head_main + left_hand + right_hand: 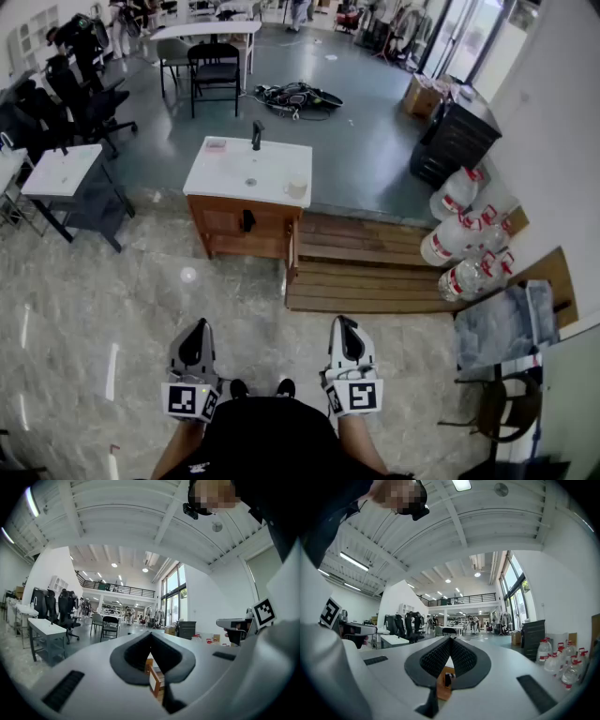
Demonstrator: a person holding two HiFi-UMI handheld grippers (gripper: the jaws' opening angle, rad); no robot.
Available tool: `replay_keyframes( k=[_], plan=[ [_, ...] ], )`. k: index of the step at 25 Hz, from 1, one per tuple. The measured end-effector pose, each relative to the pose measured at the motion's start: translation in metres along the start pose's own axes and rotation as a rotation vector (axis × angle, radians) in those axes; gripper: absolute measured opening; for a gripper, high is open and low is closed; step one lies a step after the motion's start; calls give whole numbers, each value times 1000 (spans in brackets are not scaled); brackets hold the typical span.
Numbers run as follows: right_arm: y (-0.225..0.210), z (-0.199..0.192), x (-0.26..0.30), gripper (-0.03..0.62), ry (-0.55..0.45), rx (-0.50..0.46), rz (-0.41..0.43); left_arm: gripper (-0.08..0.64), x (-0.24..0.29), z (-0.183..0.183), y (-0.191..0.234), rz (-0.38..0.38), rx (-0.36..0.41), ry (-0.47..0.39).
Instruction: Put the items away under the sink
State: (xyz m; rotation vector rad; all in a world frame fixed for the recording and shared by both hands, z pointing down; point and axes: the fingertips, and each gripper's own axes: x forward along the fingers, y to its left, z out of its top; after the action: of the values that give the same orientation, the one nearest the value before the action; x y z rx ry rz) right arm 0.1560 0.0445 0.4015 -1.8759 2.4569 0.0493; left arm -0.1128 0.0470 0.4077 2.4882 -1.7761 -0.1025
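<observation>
**A:** Head view, stock?

**B:** Left tool [198, 328] and right tool [344, 326]: low in frame, side by side over the stone floor [112, 309], both well apart from the sink [246, 171]. Sink: white top, with a faucet [257, 136] at the back edge, a cup [297, 187] near the right front corner and a pink item [216, 144] at the back left corner. Cabinet [246, 225] beneath: wood, with a black handle [247, 221] on the front. A door [292, 251] at its right edge stands open. Right of the cabinet: a wooden platform [366, 267]. Beyond that, by the wall: water bottles [459, 234].

**A:** Left gripper view?

**B:** Left tool: jaws closed, tips meeting, nothing gripped. In the opening below the tips: the cabinet, well off, its door swung out. To the left: one white surface [44, 627] and a dark chair [110, 625] further back. At the right edge: the right tool's marker cube [264, 612].

**A:** Right gripper view?

**B:** Right tool: jaws closed, tips touching, empty. In the opening below the tips: the cabinet front with its black handle. At the right: the water bottles, and near them a black unit [533, 639]. The cup and the pink item cannot be made out in this view.
</observation>
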Motion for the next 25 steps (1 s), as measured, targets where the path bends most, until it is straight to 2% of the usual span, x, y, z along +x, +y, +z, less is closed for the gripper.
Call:
replay_keyframes(
  k=[25],
  plan=[
    [14, 2, -3, 15, -10, 29, 33, 6, -7, 0, 4, -15, 11, 17]
  ],
)
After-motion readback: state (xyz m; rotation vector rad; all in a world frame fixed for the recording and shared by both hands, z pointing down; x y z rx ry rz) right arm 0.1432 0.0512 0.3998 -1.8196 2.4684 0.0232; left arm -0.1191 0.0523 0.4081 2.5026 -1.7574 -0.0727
